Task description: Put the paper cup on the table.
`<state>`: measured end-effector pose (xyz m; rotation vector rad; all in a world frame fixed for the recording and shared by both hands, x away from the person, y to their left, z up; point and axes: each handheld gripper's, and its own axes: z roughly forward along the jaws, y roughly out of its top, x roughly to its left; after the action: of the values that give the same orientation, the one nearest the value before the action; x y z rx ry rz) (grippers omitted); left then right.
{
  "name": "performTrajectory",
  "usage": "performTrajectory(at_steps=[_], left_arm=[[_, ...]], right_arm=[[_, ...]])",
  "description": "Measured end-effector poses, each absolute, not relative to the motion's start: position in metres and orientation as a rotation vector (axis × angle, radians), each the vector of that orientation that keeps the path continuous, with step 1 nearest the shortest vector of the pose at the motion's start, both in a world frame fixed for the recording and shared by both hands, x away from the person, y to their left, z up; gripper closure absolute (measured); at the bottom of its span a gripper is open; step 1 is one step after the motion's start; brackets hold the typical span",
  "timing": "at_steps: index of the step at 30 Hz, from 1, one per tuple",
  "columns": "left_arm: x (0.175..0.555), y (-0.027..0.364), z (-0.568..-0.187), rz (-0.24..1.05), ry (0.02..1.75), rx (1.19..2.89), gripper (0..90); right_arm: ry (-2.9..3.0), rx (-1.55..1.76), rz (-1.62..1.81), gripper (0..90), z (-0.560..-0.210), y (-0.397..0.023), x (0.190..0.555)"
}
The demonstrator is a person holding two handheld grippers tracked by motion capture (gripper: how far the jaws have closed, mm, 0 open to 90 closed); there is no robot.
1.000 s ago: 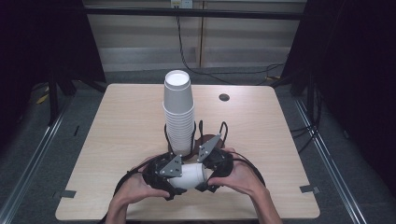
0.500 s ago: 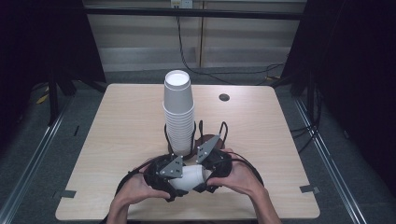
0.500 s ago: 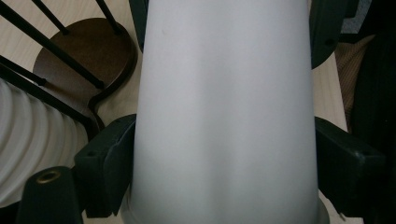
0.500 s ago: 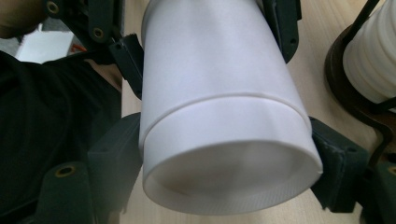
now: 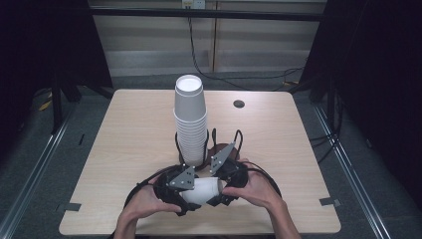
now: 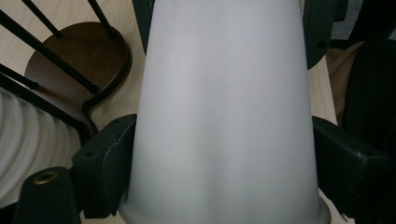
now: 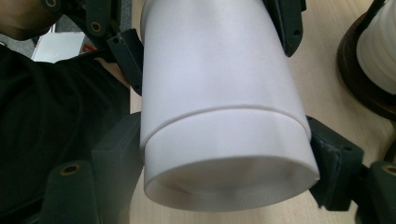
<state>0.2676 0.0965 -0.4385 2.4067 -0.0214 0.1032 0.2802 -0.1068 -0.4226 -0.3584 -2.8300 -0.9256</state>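
White foam or paper is the material of the cup (image 5: 201,190) lying on its side near the table's (image 5: 124,139) front edge, held between both tools.

Left: the left gripper (image 5: 176,186) is closed on the cup; in the left gripper view its jaws press the cup wall (image 6: 224,116) on either side near the rim end. The person's left hand (image 5: 144,201) holds the tool low over the table.

Centre: a tall stack of matching cups (image 5: 190,119) stands upright in a black wire holder (image 5: 206,144) on a dark round base, just beyond the held cup.

Right: the right gripper (image 5: 226,174) is likewise clamped on the cup's other end. The right gripper view shows a seam line across the body (image 7: 219,112), which suggests two nested cups rather than one; this cannot be confirmed. A small dark disc (image 5: 239,104) sits at the table's far right.

Judgement: the step in hand appears to be pulling nested cups apart. The next move calls for a straight pull along the cup's axis, with a grip light enough not to crush the walls.

No brand, label or writing is legible on any item.
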Motion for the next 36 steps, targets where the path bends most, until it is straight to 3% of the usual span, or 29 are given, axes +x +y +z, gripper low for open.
performTrajectory(at_steps=[21, 36], left_arm=[[0.271, 0.105, -0.436, 0.11, -0.008, 2.322, 13.8], [0.273, 0.122, -0.424, 0.126, 0.047, 2.146, 15.8]], right_arm=[[-2.831, -0.379, -0.941, 24.2, -0.42, -0.108, 0.281], [-2.839, -0.403, -0.95, 24.1, -0.421, -0.113, 0.281]])
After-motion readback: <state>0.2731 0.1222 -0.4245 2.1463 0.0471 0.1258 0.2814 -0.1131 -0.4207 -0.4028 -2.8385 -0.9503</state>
